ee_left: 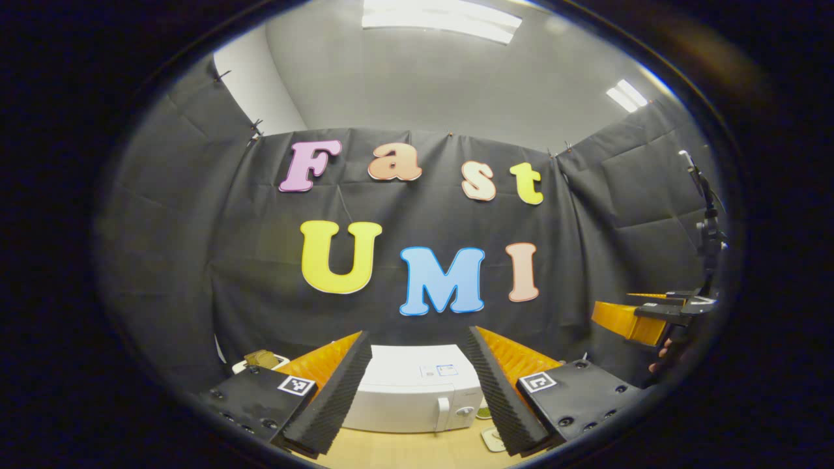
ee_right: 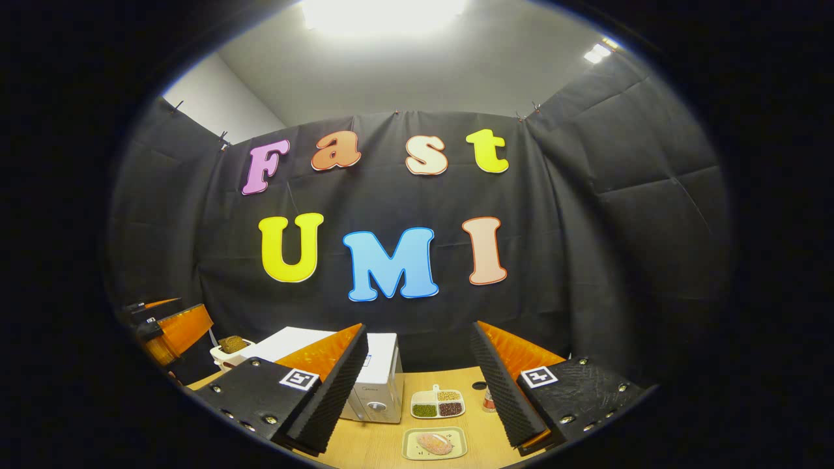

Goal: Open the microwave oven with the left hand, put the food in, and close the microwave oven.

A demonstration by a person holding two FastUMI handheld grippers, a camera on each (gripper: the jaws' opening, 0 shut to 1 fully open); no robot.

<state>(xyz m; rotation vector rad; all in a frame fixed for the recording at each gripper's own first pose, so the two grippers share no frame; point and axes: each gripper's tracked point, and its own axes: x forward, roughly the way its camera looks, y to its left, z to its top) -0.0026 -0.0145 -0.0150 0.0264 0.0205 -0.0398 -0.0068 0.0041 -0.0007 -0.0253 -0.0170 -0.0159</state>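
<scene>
Presently catalogued, by view.

Left gripper view: the left gripper [ee_left: 417, 391] is held with its jaws spread wide, nothing between them; the fingers [ee_left: 339, 391] are faced with ridged, sawtooth foam, and each flat block behind carries a square printed marker. Framed between them stands the microwave oven [ee_left: 417, 397], a white, smooth-sided box with rounded corners, seen front-on, door closed, with a vertical bar handle [ee_left: 443, 412] and a round knob [ee_left: 464, 412] on its right part. It sits on the bench [ee_left: 417, 451], a pale wood-grain surface. At the far right the right gripper [ee_left: 642, 319] is seen from the side, with fingers of a hand [ee_left: 663, 355] beneath it; whether its jaws are parted cannot be told from this view.

Right gripper view: the right gripper [ee_right: 420, 384] is likewise parted wide and empty. The oven [ee_right: 381, 381] appears here obliquely, at the left half of the bench [ee_right: 378, 449]. Items given by this view alone: a shallow rectangular pale tray [ee_right: 435, 443] near the bench's front edge, bearing the food [ee_right: 435, 443], a pinkish lump; behind it a divided dish [ee_right: 438, 404] with green, tan and dark red grains in separate compartments; a small jar [ee_right: 488, 400], partly hidden by the right finger. Left of the oven stands a white container [ee_right: 231, 352] holding something brown.
</scene>
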